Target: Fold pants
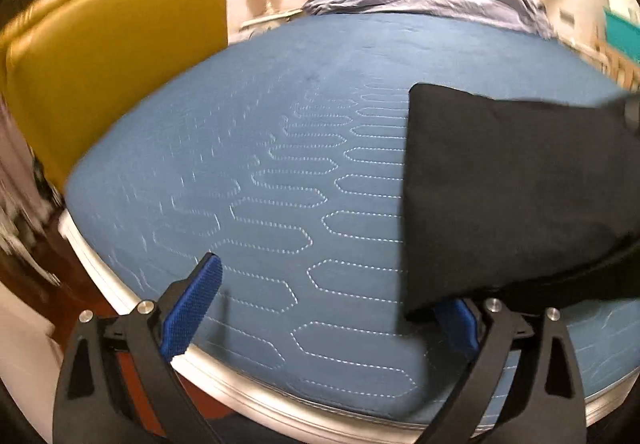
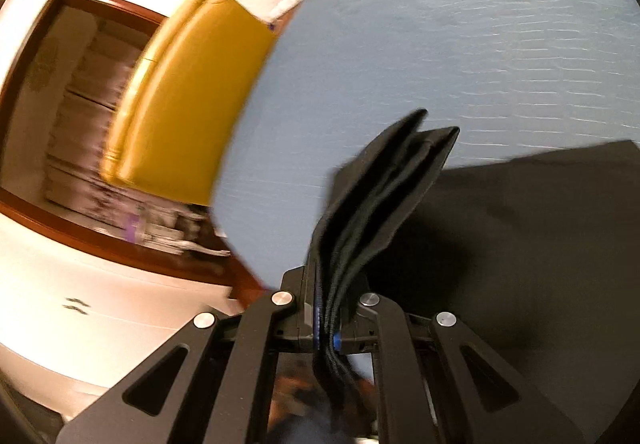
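The black pants (image 1: 516, 196) hang at the right of the left wrist view, already doubled into several layers, their lower edge draped over the near corner of the blue quilted bed (image 1: 280, 148). The right gripper (image 2: 326, 328) is clenched on a thick bunch of those layers at the lower centre of its view, carrying the fold. The left gripper (image 1: 320, 308) stands released, one blue pad bare, the other half hidden behind the cloth's lower corner; nothing is pinched between them. I'd judge a fold is mid-way: next the free gripper should catch the hanging corner. Open mattress lies to the left; its white edge and the yellow chair (image 1: 116, 56) bound that side.
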